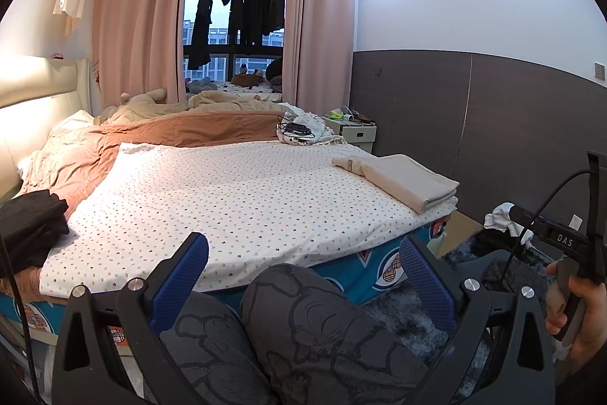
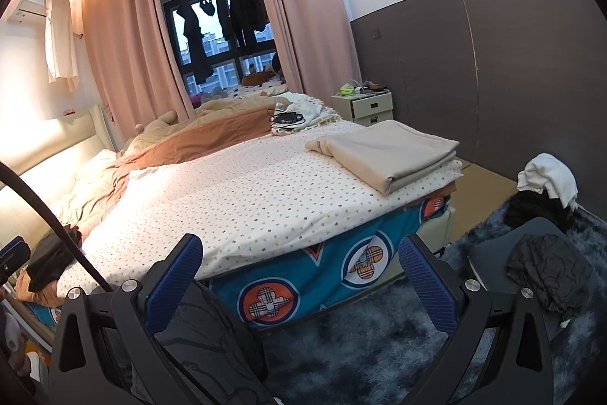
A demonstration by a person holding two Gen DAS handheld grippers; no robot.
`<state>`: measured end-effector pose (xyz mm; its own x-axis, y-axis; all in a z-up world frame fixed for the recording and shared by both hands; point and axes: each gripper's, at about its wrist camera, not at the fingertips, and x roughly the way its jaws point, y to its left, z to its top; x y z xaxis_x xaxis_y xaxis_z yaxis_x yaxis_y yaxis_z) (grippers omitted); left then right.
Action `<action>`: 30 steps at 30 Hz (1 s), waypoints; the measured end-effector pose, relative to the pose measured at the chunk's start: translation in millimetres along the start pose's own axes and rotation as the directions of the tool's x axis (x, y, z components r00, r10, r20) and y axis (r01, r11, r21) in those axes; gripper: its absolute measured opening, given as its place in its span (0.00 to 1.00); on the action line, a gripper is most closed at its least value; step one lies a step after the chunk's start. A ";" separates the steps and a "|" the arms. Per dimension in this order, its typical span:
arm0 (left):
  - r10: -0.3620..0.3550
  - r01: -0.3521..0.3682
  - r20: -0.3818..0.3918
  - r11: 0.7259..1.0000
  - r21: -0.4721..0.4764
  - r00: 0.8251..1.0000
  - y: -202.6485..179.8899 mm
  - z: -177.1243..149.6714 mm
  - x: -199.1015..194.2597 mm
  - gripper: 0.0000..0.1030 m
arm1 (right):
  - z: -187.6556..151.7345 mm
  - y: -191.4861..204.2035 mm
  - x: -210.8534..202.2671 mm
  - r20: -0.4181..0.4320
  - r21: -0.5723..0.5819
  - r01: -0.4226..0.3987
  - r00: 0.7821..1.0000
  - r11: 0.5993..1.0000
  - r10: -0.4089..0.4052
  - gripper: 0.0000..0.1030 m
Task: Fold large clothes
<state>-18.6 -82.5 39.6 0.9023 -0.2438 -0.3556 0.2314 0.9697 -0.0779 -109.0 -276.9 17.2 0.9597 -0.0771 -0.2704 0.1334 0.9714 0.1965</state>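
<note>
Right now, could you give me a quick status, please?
Both grippers open, empty: left gripper, right gripper. Beige folded cloth on bed corner. Spotted sheet clear ahead.

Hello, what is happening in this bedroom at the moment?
A person sits at the foot of the bed, holding a two-finger gripper in each hand. Both the left gripper and the right gripper are open and hold nothing. A folded beige cloth already lies on the bed's right corner, and a folded black garment lies at the left edge. More clothes, white and dark, are heaped on the floor to the right, not yet picked up.
</note>
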 end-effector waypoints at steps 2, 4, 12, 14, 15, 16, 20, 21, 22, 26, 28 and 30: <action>-0.003 0.003 -0.002 1.000 -0.004 1.000 1.2 -0.3 -0.2 1.00 | -0.2 1.7 0.1 0.000 -0.001 -0.001 1.000 1.000 0.001 1.00; -0.001 0.001 0.002 1.000 0.001 1.000 1.0 -1.4 -0.6 1.00 | -0.7 2.8 -0.7 0.003 -0.003 -0.001 1.000 1.000 0.001 1.00; 0.008 -0.008 -0.010 1.000 0.005 1.000 1.5 -3.6 3.9 1.00 | -2.4 2.8 1.5 -0.002 -0.004 0.005 1.000 1.000 -0.005 1.00; 0.017 -0.017 -0.009 1.000 0.005 1.000 1.3 -3.8 4.5 1.00 | -2.5 4.0 2.9 -0.002 0.002 0.008 1.000 1.000 -0.008 1.00; 0.011 -0.011 -0.011 1.000 0.000 1.000 1.9 -4.0 4.9 1.00 | -1.9 4.4 3.7 -0.005 0.006 0.006 1.000 1.000 -0.006 1.00; 0.007 -0.007 -0.012 1.000 -0.005 1.000 2.1 -4.2 5.5 1.00 | -2.4 4.3 4.7 -0.007 0.006 0.005 1.000 1.000 -0.005 1.00; 0.009 -0.009 -0.016 1.000 -0.010 1.000 2.0 -5.1 6.7 1.00 | -5.3 6.7 4.7 -0.012 0.004 0.007 1.000 1.000 -0.007 1.00; 0.009 -0.009 -0.017 1.000 -0.012 1.000 1.9 -5.8 6.8 1.00 | -5.5 7.3 4.7 -0.015 0.004 0.007 1.000 1.000 -0.007 1.00; 0.009 -0.009 -0.019 1.000 -0.014 1.000 1.9 -6.1 6.7 1.00 | -5.8 8.2 4.9 -0.017 0.003 0.008 1.000 1.000 -0.008 1.00; 0.013 -0.013 -0.027 1.000 -0.023 1.000 2.9 -7.9 7.0 1.00 | -4.5 9.0 3.4 -0.021 0.011 0.000 1.000 1.000 0.000 1.00; 0.012 -0.013 -0.029 0.999 -0.030 0.999 3.4 -8.7 7.0 1.00 | -4.7 10.0 2.0 -0.022 0.012 0.002 1.000 1.000 -0.002 1.00; 0.013 -0.014 -0.026 0.999 -0.033 1.000 3.3 -9.1 5.4 1.00 | -4.7 10.3 -0.4 -0.020 0.013 0.005 1.000 1.000 -0.005 1.00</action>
<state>-16.3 -80.5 29.0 0.8952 -0.2310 -0.3811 0.2071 0.9729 -0.1032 -109.2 -265.8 14.9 0.9540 -0.0773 -0.2897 0.1415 0.9679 0.2077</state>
